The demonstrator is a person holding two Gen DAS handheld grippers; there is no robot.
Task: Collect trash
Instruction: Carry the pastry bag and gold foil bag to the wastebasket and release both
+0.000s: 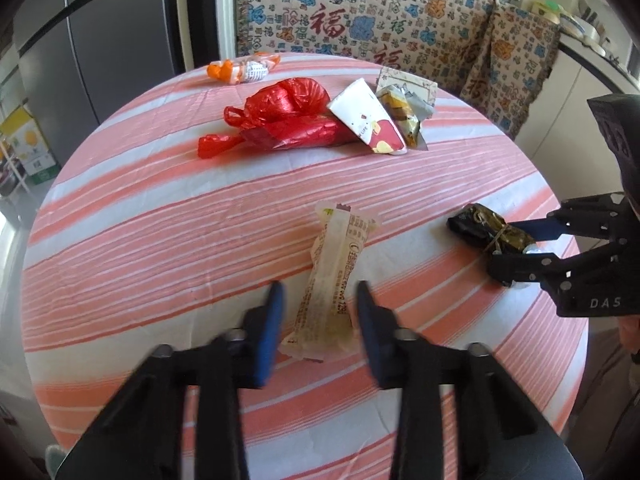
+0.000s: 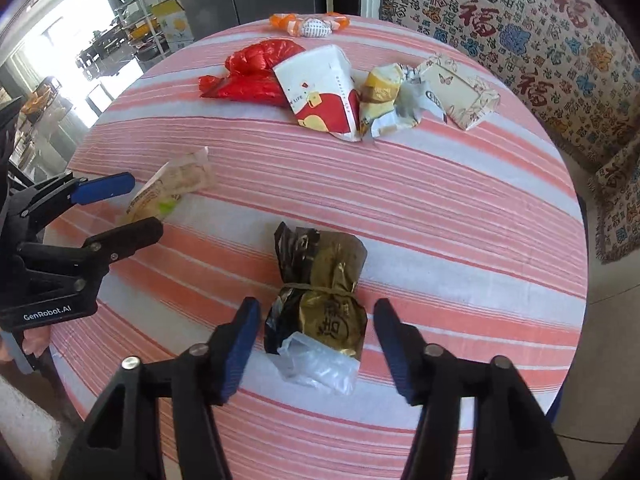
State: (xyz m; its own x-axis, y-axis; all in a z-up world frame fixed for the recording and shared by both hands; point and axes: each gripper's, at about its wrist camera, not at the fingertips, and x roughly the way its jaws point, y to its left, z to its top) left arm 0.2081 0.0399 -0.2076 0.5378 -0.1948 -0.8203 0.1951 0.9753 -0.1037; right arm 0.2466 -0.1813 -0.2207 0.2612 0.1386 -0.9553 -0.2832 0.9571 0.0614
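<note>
I have my left tool (image 1: 320,300) spread astride the pale wrapper (image 1: 334,276) and my right tool (image 2: 316,320) spread astride the gold-and-black packet (image 2: 320,300), both lying flat on the striped desk (image 1: 160,208), so each can close across its narrow width.

My right gripper (image 2: 316,334) fills the lower centre of the frame, jaws apart on either side of a black-and-gold packet (image 2: 320,304) tied with string; the pads do not touch it. The left gripper (image 2: 140,206) enters from the left edge, jaws around a pale wrapper (image 2: 176,186); contact cannot be confirmed. Both items lie on the striped tablecloth (image 2: 440,220). Upper centre: a red plastic bag (image 2: 252,72), a white-and-red carton (image 2: 324,88), crumpled yellow wrappers (image 2: 384,96) and a small patterned box (image 2: 460,88).
</note>
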